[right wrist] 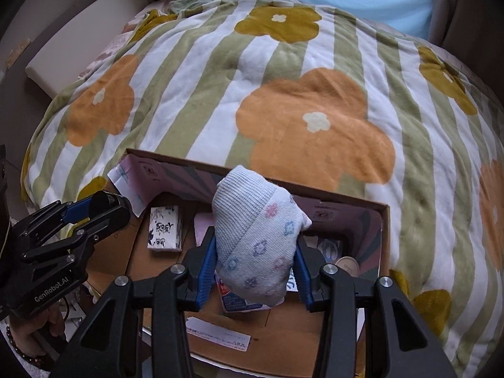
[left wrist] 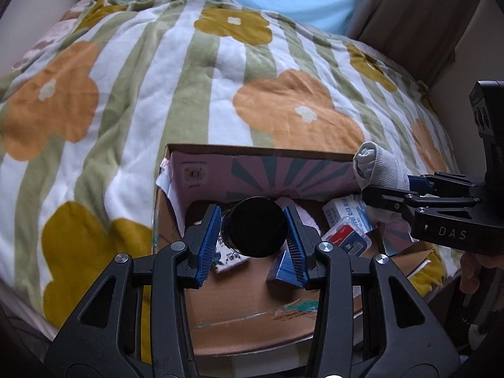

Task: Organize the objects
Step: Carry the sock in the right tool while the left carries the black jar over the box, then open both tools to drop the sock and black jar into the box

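Observation:
My left gripper (left wrist: 253,245) is shut on a black round jar (left wrist: 253,226), held over the open cardboard box (left wrist: 252,302). In the right wrist view that left gripper (right wrist: 100,208) comes in from the left with the dark jar (right wrist: 102,200) at its tip. My right gripper (right wrist: 255,267) is shut on a rolled pale sock (right wrist: 255,239) with small flower prints, also above the box (right wrist: 386,220). From the left wrist view the right gripper (left wrist: 390,189) reaches in from the right, with the sock (left wrist: 375,165) sticking out of it.
Inside the box lie a white tissue pack with black print (right wrist: 165,230), a blue-and-red packet (left wrist: 346,236), a small blue box (left wrist: 280,267) and a beige round lid (right wrist: 348,266). The box rests on a striped blanket with orange and mustard flowers (left wrist: 157,94).

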Demonstrator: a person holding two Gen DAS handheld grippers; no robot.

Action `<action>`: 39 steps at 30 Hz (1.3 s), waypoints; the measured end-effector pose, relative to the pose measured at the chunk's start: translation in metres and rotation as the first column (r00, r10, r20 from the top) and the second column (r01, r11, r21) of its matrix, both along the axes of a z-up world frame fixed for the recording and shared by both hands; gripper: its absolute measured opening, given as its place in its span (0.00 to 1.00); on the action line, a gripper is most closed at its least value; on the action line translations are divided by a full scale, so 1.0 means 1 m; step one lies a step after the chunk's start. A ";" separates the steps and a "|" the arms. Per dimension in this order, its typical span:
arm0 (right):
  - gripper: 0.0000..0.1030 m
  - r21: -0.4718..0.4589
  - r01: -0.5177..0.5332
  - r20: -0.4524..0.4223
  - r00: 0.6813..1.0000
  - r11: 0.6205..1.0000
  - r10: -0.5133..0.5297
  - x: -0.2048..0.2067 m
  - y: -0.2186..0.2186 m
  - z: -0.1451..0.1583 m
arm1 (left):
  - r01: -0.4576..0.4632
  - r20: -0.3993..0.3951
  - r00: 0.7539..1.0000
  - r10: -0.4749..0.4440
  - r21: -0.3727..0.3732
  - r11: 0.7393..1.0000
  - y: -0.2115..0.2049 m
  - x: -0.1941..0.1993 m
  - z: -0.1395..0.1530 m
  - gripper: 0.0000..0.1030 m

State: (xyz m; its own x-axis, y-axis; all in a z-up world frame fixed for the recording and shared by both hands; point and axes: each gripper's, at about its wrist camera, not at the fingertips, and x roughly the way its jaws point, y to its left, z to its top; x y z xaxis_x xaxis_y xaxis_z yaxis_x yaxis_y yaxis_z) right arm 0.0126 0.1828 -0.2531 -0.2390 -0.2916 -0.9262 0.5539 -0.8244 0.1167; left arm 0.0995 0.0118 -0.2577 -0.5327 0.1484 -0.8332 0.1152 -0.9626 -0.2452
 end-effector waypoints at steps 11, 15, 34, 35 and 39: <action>0.39 0.013 -0.046 0.037 0.998 0.999 0.045 0.001 -0.008 -0.017 | -0.055 0.064 0.996 0.055 0.002 0.998 0.001 0.006 -0.020 0.37; 0.39 0.011 -0.056 0.044 0.997 0.998 0.056 -0.001 -0.012 -0.018 | -0.051 0.076 0.996 0.052 -0.012 0.999 0.001 0.006 -0.021 0.37; 1.00 -0.026 0.077 0.114 0.991 0.997 -0.073 -0.021 0.006 -0.026 | -0.028 0.055 0.998 0.027 0.015 1.000 0.006 0.000 -0.014 1.00; 1.00 -0.021 0.085 0.109 0.991 0.996 -0.082 -0.021 0.008 -0.026 | -0.028 0.054 0.998 0.027 0.012 1.000 0.006 0.000 -0.012 1.00; 1.00 -0.020 0.093 0.113 0.990 0.995 -0.090 -0.022 0.012 -0.025 | -0.017 0.049 0.999 0.017 0.000 1.000 0.008 0.000 -0.005 1.00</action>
State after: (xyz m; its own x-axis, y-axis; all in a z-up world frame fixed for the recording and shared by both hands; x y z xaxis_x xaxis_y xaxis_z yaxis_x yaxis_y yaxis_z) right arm -0.0090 0.1944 -0.2780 -0.1612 -0.2972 -0.9411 0.4585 -0.8670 0.1952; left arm 0.0996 0.0194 -0.2628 -0.4940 0.1395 -0.8582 0.1438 -0.9603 -0.2389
